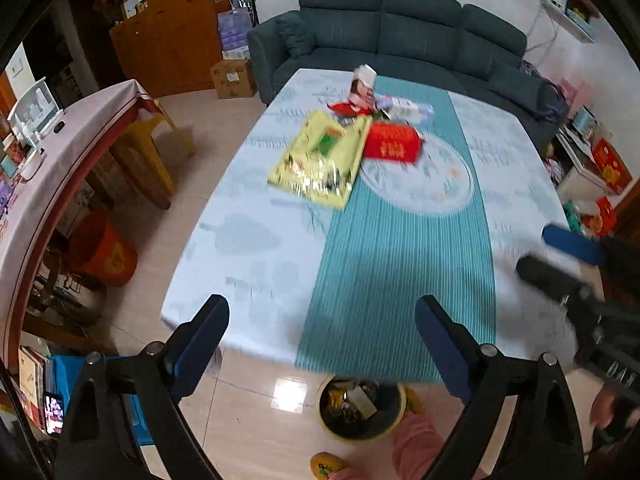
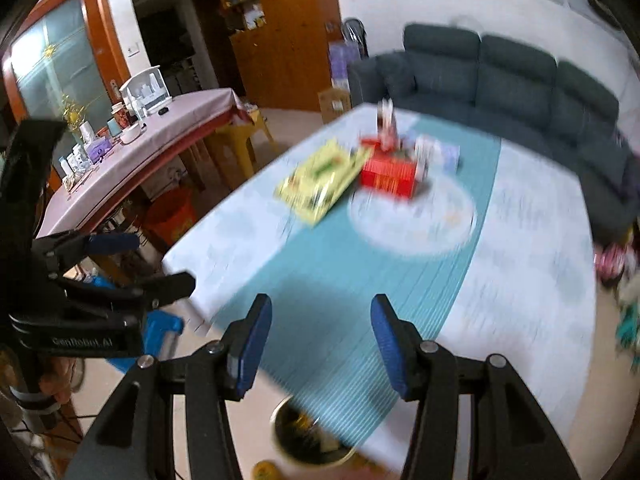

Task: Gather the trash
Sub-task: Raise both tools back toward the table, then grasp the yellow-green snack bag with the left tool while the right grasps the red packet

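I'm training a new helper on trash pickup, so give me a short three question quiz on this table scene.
1. True or false: the left gripper holds a wrapper.
2. Which lies nearest the yellow packet? A red box B sofa C orange bucket
3. Where is the trash bin?

Key: 1 false, both grippers are empty. 2 A. 3 On the floor at the table's near edge.

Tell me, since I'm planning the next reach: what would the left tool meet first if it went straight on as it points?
Probably the bare teal striped cloth on the table; the left tool stands open and empty, and the yellow packet lies farther off. Depth is uncertain.
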A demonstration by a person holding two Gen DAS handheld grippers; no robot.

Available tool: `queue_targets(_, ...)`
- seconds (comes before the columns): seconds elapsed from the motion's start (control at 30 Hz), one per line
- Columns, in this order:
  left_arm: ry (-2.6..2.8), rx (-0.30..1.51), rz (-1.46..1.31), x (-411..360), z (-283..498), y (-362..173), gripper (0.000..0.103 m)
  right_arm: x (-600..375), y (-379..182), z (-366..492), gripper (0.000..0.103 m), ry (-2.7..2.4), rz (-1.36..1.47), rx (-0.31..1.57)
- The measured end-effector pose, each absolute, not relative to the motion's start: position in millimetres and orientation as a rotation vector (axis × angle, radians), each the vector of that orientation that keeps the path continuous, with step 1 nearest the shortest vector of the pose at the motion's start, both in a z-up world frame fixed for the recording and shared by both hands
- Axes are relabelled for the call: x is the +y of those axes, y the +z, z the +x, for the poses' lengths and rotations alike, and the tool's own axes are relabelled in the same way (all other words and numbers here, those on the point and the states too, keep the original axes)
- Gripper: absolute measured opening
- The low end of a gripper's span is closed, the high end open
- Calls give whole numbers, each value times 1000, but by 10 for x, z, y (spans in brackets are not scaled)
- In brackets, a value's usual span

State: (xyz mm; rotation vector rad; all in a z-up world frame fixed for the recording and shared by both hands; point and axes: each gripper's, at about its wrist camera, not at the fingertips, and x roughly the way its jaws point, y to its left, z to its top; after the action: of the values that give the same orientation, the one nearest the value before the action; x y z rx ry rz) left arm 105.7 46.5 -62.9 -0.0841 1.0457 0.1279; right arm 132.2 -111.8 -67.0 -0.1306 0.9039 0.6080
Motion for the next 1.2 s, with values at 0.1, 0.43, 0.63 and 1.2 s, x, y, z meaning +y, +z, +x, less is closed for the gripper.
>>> queue_targets(0.1,102,1070,-113,548,1416,-586,93,-1071,-533,1788,52,611,-164,898)
queue_targets(0.43,133,1154,-142,786,2522,-935,93,-723,-866,3254,52,741,-289,950)
queue_targets(0.63,150,1201,-137,857,2923,-1232,93,-465,-1339,3681,52,822,-420,985)
queue_targets(1.2,117,1312,30,678,3661,-1687,93,-157,-1989,3840,49,913,-702,981)
